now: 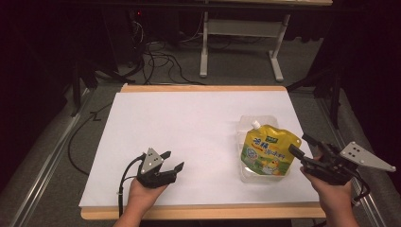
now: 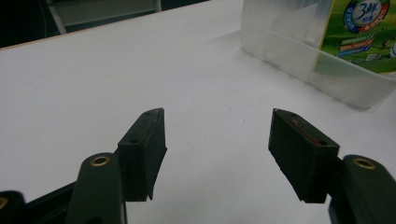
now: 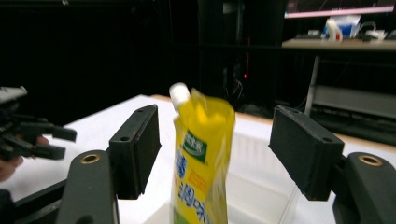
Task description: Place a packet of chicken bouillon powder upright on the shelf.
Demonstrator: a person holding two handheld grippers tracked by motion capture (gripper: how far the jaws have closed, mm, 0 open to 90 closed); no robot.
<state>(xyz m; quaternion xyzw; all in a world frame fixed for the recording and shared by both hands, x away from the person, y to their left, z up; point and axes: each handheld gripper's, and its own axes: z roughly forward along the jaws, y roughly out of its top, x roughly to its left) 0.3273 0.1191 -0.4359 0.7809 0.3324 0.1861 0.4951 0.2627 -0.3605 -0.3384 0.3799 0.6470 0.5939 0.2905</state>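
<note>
Pouch (image 1: 265,150) in container (image 1: 246,124) on table (image 1: 189,123) right, left tool (image 1: 172,161) opposite

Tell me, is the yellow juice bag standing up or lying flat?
Standing up. The yellow pouch rises upright inside the clear box, its white cap on top, seen from the right gripper view.

Each black claw (image 1: 171,160) carries a grey triangular plate, brass screws and cable.
</note>
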